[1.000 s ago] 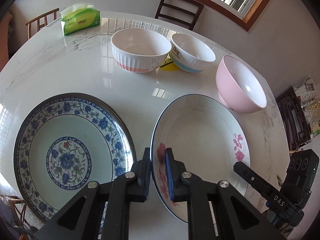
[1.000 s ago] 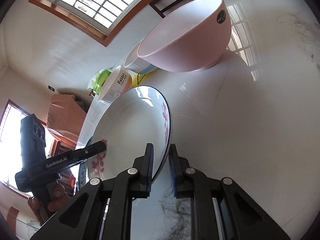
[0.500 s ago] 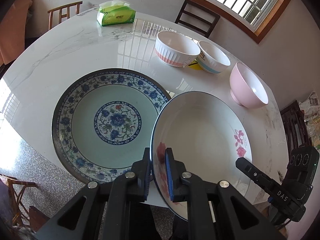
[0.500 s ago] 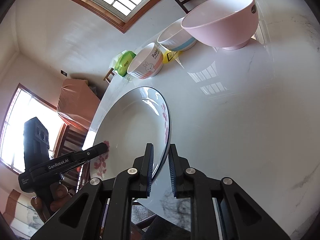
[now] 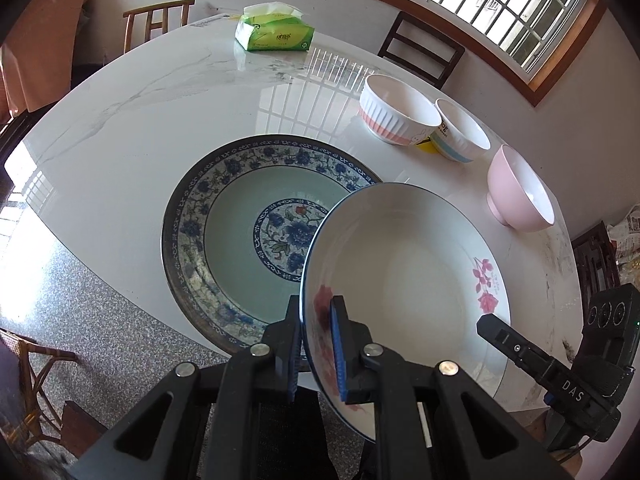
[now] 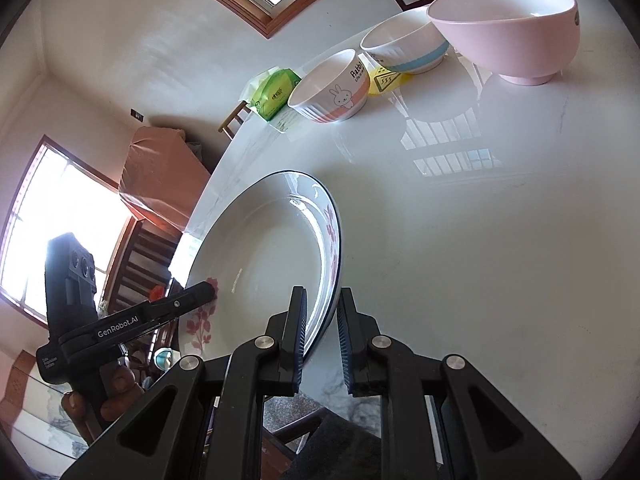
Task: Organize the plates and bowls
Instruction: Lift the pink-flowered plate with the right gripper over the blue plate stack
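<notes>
A white plate with pink flowers [image 5: 404, 264] hangs tilted above the marble table [image 5: 160, 112], held at two sides. My left gripper [image 5: 316, 344] is shut on its near rim. At the opposite rim my right gripper [image 6: 322, 332] is shut as well. The plate's left edge overlaps the right rim of a large blue-patterned plate [image 5: 236, 236] lying flat on the table. Three bowls stand in a row behind: a ribbed rabbit bowl [image 5: 396, 110], a blue-banded bowl [image 5: 460, 136] and a pink bowl [image 5: 520, 196].
A green tissue pack [image 5: 276, 32] lies at the table's far side. Wooden chairs [image 5: 420, 48] stand around the table, under a window. The table's near edge [image 5: 132, 300] runs just below the blue plate, with speckled floor beyond.
Both grippers have carried the white plate away from the bowls and toward the blue plate, so it now overlaps that plate's right rim. The bowls look farther off.
</notes>
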The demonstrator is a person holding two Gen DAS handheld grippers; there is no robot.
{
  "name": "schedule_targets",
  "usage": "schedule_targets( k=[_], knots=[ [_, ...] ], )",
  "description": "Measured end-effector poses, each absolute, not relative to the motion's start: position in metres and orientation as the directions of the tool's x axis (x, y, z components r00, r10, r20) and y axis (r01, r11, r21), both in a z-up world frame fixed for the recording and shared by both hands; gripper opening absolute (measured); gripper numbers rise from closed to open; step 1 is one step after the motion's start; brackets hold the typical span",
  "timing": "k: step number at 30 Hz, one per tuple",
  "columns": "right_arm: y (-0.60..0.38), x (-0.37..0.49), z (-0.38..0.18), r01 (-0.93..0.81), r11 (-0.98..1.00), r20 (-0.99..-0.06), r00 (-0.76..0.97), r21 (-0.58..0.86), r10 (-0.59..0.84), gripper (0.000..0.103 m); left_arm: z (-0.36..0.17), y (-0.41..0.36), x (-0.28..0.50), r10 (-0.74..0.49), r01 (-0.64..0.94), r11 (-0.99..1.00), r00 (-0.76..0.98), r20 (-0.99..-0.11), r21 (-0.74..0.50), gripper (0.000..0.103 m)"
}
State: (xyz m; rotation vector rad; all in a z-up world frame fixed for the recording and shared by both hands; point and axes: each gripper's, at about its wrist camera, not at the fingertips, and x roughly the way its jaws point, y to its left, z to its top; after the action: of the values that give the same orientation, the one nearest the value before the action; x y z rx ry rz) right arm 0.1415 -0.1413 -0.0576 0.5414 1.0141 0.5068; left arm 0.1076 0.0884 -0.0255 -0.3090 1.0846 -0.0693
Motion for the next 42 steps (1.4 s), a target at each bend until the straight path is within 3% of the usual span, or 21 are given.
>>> schedule_targets(
  k=[42],
  knots=[
    [-0.067,0.178,-0.059,-0.225,0.812,-0.707,0.402,0.539,0.581,0.016,-0.042,0.151,0.132,-0.154,-0.179,0.945,0.498,-0.853,-0.275,0.014]
  ],
)
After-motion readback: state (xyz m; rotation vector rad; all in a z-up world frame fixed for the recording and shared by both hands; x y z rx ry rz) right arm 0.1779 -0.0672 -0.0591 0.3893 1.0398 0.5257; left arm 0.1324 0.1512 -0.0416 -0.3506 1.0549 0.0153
